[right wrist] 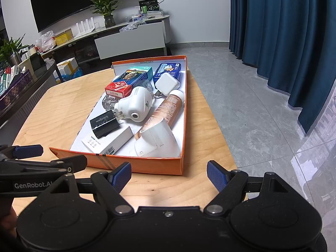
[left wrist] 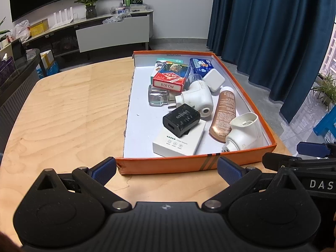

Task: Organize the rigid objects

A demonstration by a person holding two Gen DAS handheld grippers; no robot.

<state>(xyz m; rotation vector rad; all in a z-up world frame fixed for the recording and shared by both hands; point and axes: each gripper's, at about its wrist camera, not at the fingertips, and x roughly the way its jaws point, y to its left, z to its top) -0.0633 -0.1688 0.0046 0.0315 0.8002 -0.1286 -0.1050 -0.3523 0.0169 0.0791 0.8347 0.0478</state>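
Observation:
An orange box lid lies on the wooden table and holds several objects: a black charger, a flat white adapter box, two white plug-in devices, a bronze tube, a red card box, a white cube charger and a blue pack. My left gripper and right gripper are open and empty, just before the lid's near wall.
The wooden table extends left of the lid. A TV cabinet with clutter and a plant stands behind. Blue curtains hang at right. The table's right edge drops to a grey tiled floor.

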